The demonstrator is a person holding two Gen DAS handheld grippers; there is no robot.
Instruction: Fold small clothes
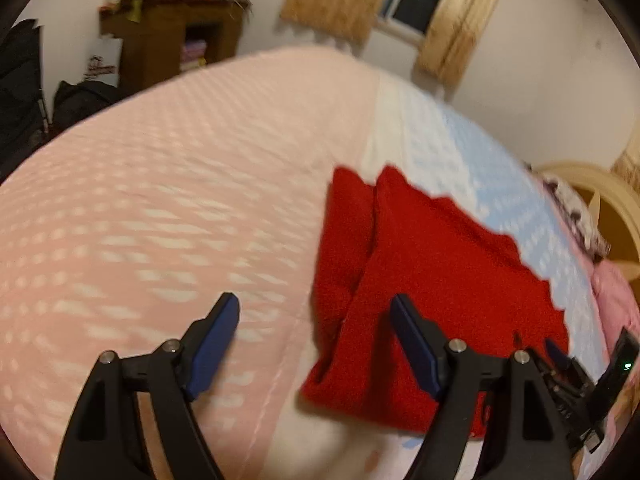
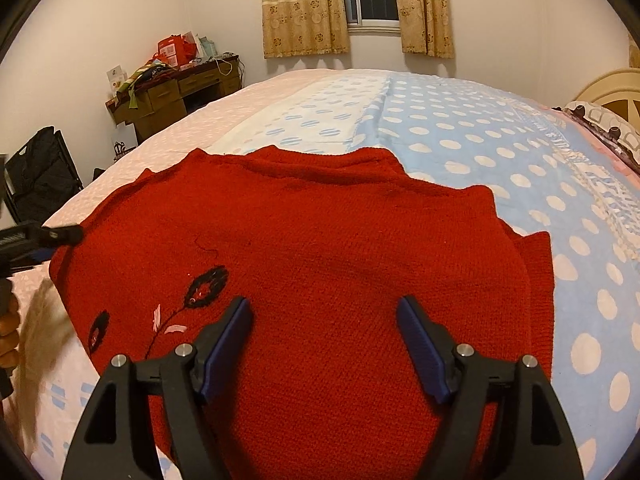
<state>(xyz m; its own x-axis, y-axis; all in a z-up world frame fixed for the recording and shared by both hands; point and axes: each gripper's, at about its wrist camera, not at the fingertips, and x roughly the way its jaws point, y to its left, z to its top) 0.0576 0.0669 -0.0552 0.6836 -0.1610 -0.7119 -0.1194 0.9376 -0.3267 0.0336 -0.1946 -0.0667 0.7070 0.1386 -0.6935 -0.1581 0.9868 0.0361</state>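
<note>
A red knitted sweater [image 2: 320, 248] lies flat on the bed, partly folded, with black and pink flower embroidery [image 2: 200, 292] near its left edge. In the left wrist view the sweater [image 1: 432, 280] lies to the right, a folded sleeve along its left side. My left gripper [image 1: 316, 316] is open and empty above the bed, just left of the sweater. My right gripper [image 2: 324, 312] is open and empty, hovering over the sweater's near part. The left gripper's tip [image 2: 60, 234] shows at the sweater's left edge in the right wrist view.
The bed has a pink dotted cover [image 1: 160, 200] on the left and a blue dotted cover [image 2: 520, 168] on the right. A cluttered wooden desk [image 2: 176, 92] stands by the far wall. A headboard and pillow [image 2: 600, 120] are at the right.
</note>
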